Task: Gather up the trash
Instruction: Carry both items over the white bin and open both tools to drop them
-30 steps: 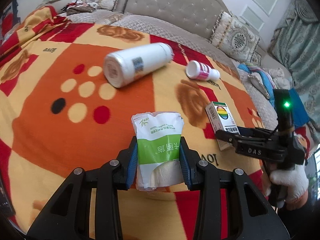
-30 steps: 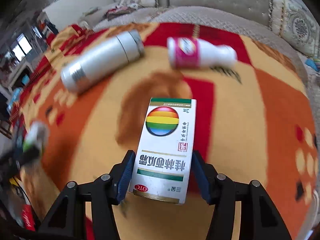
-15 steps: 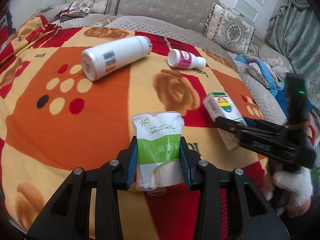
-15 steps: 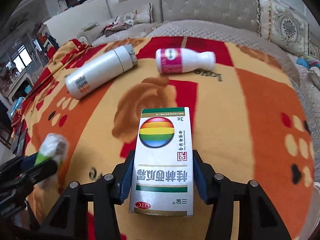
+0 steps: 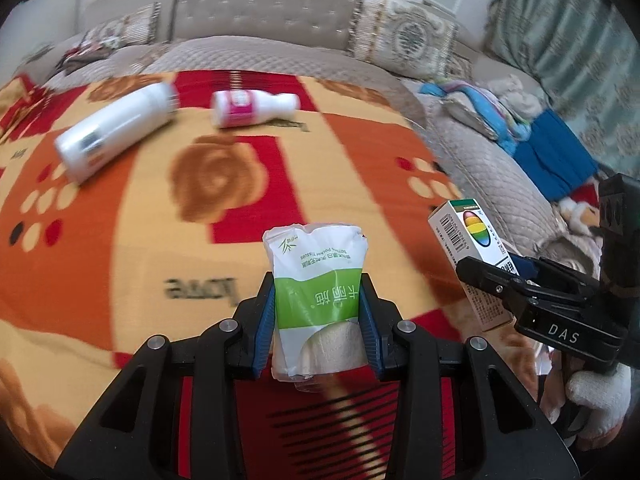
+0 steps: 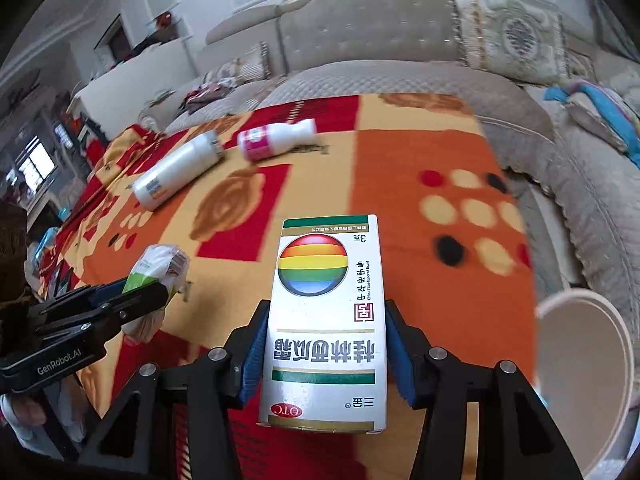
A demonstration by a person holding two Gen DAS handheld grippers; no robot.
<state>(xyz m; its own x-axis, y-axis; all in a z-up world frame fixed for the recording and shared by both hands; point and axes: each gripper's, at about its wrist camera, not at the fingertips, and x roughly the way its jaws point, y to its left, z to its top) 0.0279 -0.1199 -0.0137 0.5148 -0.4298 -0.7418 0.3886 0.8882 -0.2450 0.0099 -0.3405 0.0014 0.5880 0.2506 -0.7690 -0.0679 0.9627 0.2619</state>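
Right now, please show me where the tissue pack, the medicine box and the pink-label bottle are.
tissue pack (image 5: 317,300): left wrist view, on its green band.
medicine box (image 6: 326,320): right wrist view, on the middle of its front face.
pink-label bottle (image 5: 236,109): left wrist view, on its pink label.

Two bottles (image 5: 114,130) (image 5: 252,108) lie side by side on the blanket (image 5: 360,152).

A home living room: ahead of the tongs, a grey tufted fabric sofa (image 6: 372,28) with carved trim carries ornate patterned cushions (image 5: 400,36) and a red, orange and yellow patterned fleece blanket (image 5: 352,152) spread over its seat (the word "love" is woven in); teal floral curtains (image 5: 568,40) hang off to the right
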